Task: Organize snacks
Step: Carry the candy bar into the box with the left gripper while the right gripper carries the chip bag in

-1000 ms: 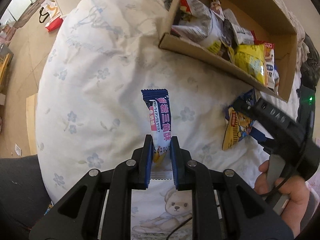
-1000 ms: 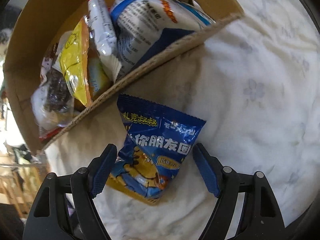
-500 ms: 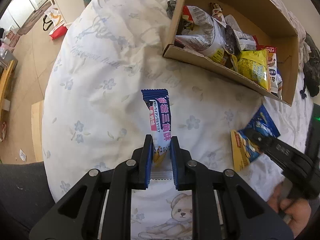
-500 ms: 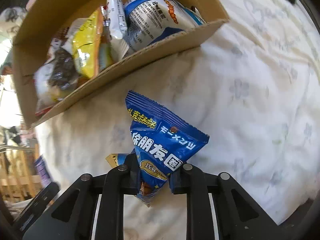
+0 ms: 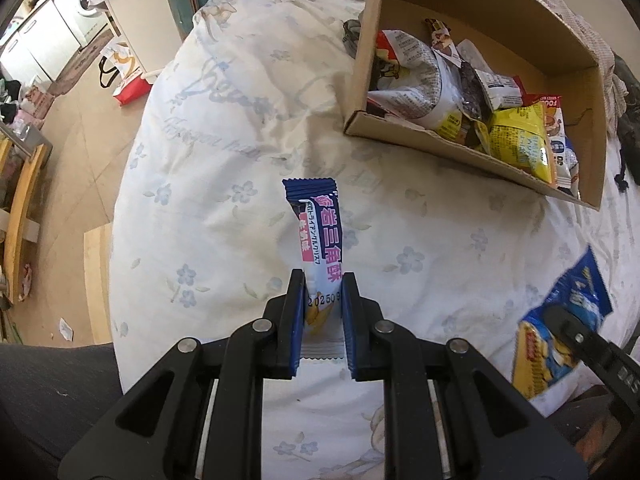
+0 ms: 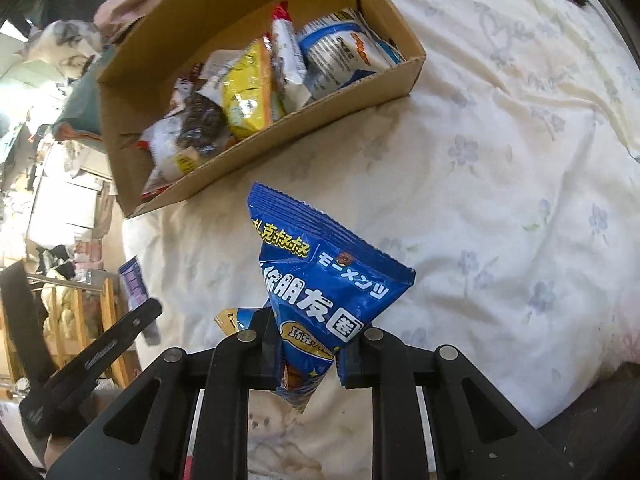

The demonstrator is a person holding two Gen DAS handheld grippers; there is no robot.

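The left gripper [image 5: 322, 300] has its fingers pinching a thin bar [image 5: 318, 236] by one end, so it hangs free over the bed [image 5: 224, 184]. The right gripper [image 6: 308, 356] pinches a blue bag [image 6: 320, 276], probably lifted clear. Both likely go in the far box [image 5: 596, 136].

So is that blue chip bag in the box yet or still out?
Out. The blue chip bag is pinched in the right gripper, hanging above the bedspread, short of the cardboard box.

Floral bedspread [image 5: 240, 152] fills centre; washing machine [image 5: 82, 0] at 11 o'clock, red bag [image 5: 130, 86] below it.
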